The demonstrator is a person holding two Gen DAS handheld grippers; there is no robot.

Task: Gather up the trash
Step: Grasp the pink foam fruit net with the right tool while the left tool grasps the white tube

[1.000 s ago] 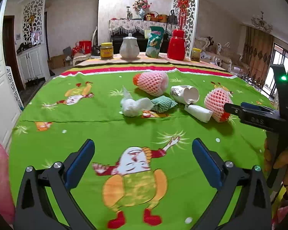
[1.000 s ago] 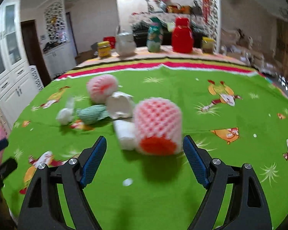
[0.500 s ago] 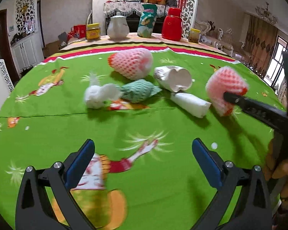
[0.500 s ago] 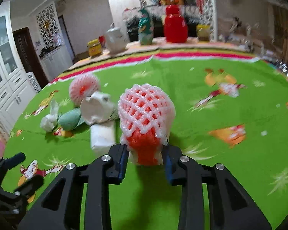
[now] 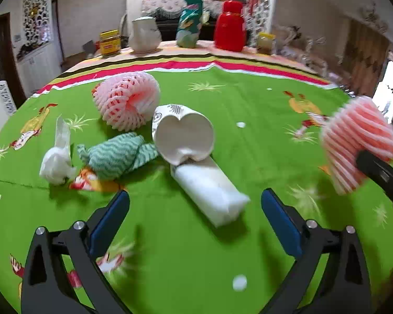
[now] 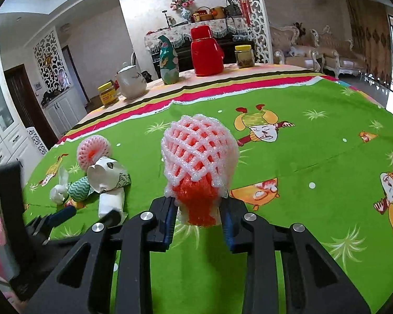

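The right gripper is clamped on a pink foam fruit net with an orange core, pinching its narrow orange lower end between the blue pads; a second ago those jaws stood wide with the net lying on the green tablecloth between them, and half a second ago they had already pinched it. In the left wrist view the same net now shows blurred at the right edge of the frame, higher and nearer the lens than before, lifted off the cloth.

The left gripper is open, with nothing between its blue pads; its jaws have just been closing a little. Compared with the earlier frames, the pile of trash fills much more of its view: the white paper roll lies just ahead, between the finger tips, at centre frame. Touching the roll's far end is a crushed white paper cup with its mouth toward the lens. Left of the cup sits a green-and-white crumpled cloth, then a white twisted tissue at the left. A second pink foam net rests behind them, upper left of centre. These four have kept their places on the cloth
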